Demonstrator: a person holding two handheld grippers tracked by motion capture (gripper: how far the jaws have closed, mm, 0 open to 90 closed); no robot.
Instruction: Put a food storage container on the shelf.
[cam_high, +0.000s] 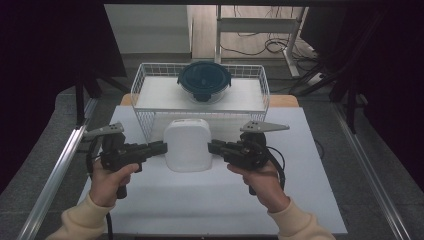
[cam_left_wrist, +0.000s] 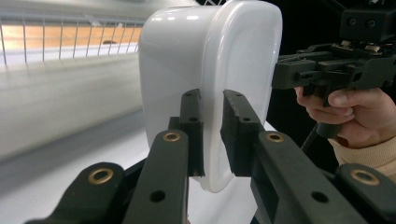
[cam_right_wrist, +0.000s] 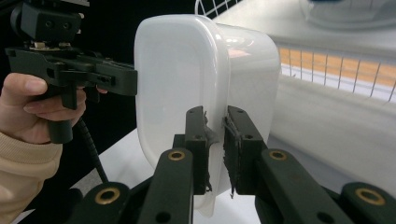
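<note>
A white rounded plastic container hangs between both grippers, over the white table top. My left gripper is shut on the rim at its left side. My right gripper is shut on the rim at its right side. In the left gripper view the jaws pinch the thin rim of the container, with the other gripper at the far edge. The right gripper view shows its jaws clamped on the rim of the container, and the left gripper opposite.
A white wire basket stands at the back of the table, just behind the container. Inside it sits a round clear container with a dark blue lid. Metal rails run along both sides of the table.
</note>
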